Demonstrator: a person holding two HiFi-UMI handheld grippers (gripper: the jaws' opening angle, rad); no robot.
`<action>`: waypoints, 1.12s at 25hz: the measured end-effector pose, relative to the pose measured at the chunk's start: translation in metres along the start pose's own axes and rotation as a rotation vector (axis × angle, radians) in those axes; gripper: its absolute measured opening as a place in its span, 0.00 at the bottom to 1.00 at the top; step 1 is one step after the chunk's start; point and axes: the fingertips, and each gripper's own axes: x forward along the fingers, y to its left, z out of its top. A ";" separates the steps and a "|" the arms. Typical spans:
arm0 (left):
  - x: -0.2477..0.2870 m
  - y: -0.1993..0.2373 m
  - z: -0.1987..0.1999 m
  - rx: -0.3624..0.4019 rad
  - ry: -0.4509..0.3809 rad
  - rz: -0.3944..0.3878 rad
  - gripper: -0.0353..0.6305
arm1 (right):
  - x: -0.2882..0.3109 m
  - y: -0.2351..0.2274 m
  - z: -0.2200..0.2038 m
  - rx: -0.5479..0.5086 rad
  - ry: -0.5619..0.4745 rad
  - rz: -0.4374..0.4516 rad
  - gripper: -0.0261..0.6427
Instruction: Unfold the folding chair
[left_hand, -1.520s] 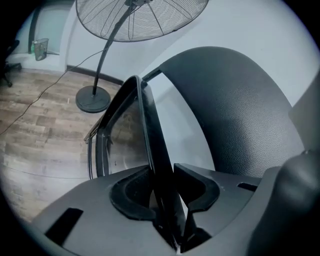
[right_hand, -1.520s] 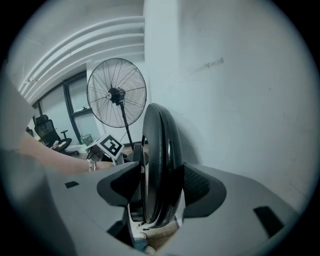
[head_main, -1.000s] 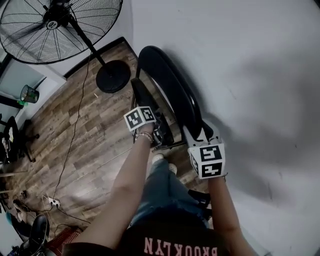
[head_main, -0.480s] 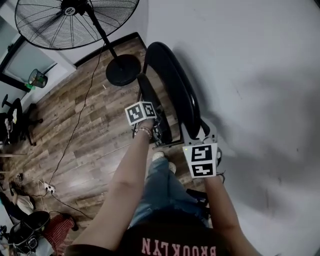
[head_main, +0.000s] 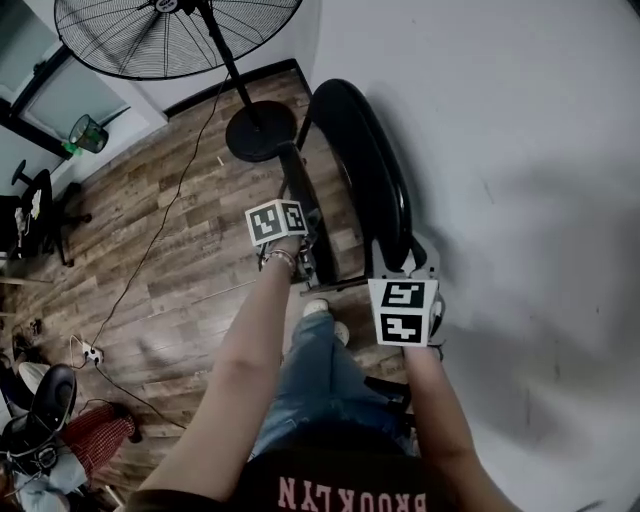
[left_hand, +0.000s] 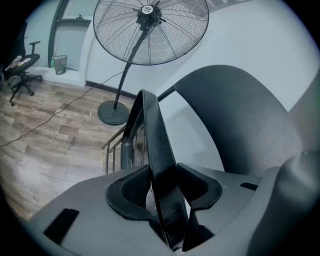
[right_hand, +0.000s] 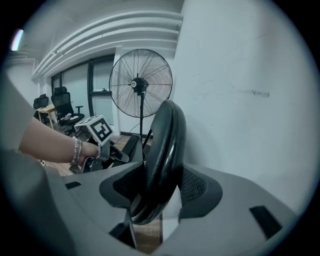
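The black folding chair stands on edge beside the white wall. In the head view its curved backrest (head_main: 365, 170) is on the right and its flat seat panel (head_main: 298, 190) on the left. My left gripper (head_main: 306, 262) is shut on the seat panel's edge (left_hand: 156, 150), which runs up between the pads of the left gripper (left_hand: 165, 192). My right gripper (head_main: 396, 265) is shut on the backrest's rounded rim (right_hand: 167, 145), which fills the gap of the right gripper (right_hand: 160, 187). The chair's legs are hidden behind my arms.
A tall pedestal fan (head_main: 175, 35) with a round base (head_main: 260, 130) stands just beyond the chair. Its cable (head_main: 150, 250) trails over the wood floor to a power strip (head_main: 88, 352). The white wall (head_main: 520, 150) is on the right, and an office chair (head_main: 35, 205) at far left.
My left gripper has drawn the seat panel a little to the left, away from the backrest. The right gripper has stayed on the backrest, rolling slightly.
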 end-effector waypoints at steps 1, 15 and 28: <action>-0.003 0.004 0.000 0.003 -0.002 0.008 0.30 | 0.002 -0.002 -0.002 0.013 0.012 -0.009 0.34; -0.023 0.027 0.001 0.018 -0.015 0.001 0.32 | 0.005 -0.001 -0.001 0.062 0.044 -0.080 0.36; -0.060 0.085 -0.003 0.003 -0.037 -0.022 0.32 | 0.010 0.025 -0.001 0.140 0.089 -0.275 0.44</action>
